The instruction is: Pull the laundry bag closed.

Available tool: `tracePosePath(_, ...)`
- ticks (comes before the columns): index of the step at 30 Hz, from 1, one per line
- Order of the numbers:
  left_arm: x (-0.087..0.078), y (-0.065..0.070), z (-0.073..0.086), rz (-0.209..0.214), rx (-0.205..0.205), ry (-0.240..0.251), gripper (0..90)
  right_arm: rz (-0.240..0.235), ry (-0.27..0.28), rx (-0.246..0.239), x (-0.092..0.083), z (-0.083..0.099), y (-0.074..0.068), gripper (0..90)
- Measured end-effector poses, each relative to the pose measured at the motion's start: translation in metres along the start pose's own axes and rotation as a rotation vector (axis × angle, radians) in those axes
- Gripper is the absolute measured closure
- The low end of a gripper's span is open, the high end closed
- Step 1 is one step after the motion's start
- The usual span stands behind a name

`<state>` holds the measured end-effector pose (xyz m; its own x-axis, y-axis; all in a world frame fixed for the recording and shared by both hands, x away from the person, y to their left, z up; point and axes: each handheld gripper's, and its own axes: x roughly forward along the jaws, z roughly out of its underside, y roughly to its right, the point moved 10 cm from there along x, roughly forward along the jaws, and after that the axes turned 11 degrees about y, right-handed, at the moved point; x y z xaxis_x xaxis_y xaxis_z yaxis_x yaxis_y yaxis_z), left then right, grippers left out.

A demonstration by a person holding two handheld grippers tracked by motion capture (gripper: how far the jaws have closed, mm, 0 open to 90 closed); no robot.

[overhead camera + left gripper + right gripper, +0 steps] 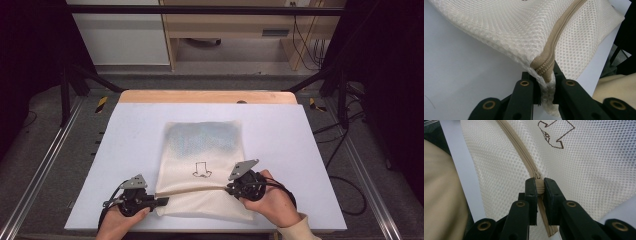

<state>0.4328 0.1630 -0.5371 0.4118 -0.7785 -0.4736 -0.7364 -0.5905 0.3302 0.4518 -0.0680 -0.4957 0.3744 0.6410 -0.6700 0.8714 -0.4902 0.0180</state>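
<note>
A: Lying flat on the white surface (125, 150), what is it?
B: A cream mesh bag (202, 165), near its front edge.
A: And the hand-held grippers?
B: The left hand-held gripper (161, 201) pinches the bag's corner at the zipper (192, 189) end; the right hand-held gripper (231, 188) is clamped on the zipper.
</note>
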Motion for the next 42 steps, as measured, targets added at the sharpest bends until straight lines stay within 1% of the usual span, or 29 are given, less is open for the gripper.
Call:
tracePosePath(3,0.000,0.000,0.000,-0.001,0.006,-0.004,84.0,0.009,0.002,0.012,-0.003,0.001,0.002,82.2)
tracePosePath(6,0.000,0.000,0.000,-0.001,0.003,-0.003,84.0,0.010,0.006,0.005,-0.005,0.002,0.004,82.2)
tracePosePath(14,0.000,0.000,0.000,-0.002,0.003,-0.004,84.0,0.020,0.011,0.016,-0.010,0.005,0.007,82.2)
tracePosePath(15,0.000,0.000,0.001,-0.004,0.006,-0.006,84.0,0.023,0.009,0.023,-0.011,0.005,0.007,82.2)
tracePosePath(19,0.000,0.000,0.000,-0.004,0.010,-0.005,84.0,0.025,0.008,0.024,-0.012,0.007,0.009,82.2)
tracePosePath(24,0.000,0.000,0.000,-0.002,0.005,-0.005,84.0,0.027,0.012,0.030,-0.015,0.008,0.011,82.2)
tracePosePath(25,0.000,0.000,0.000,-0.005,0.011,-0.005,84.0,0.031,0.014,0.031,-0.015,0.008,0.012,82.2)
tracePosePath(29,0.000,0.000,0.000,-0.008,0.012,-0.004,84.0,0.038,0.015,0.036,-0.018,0.011,0.013,82.2)
tracePosePath(30,0.000,0.000,0.000,-0.009,0.009,-0.005,84.0,0.047,0.013,0.044,-0.020,0.012,0.014,82.2)
tracePosePath(35,0.000,0.000,0.000,-0.006,0.009,-0.001,84.0,0.044,0.020,0.054,-0.022,0.013,0.016,82.2)
tracePosePath(36,0.000,0.000,0.000,-0.008,0.010,-0.002,84.0,0.045,0.013,0.052,-0.022,0.014,0.016,82.2)
tracePosePath(38,0.000,0.000,0.000,-0.009,0.008,-0.002,84.0,0.046,0.018,0.051,-0.023,0.015,0.017,82.2)
tracePosePath(39,0.000,0.000,0.000,-0.009,0.008,0.000,84.0,0.048,0.018,0.059,-0.023,0.015,0.017,82.2)
tracePosePath(40,-0.001,0.000,-0.001,-0.010,0.013,0.002,84.0,0.052,0.019,0.054,-0.024,0.015,0.018,82.2)
tracePosePath(42,-0.001,-0.001,-0.001,-0.010,0.012,0.003,84.0,0.061,0.020,0.063,-0.028,0.017,0.019,82.2)
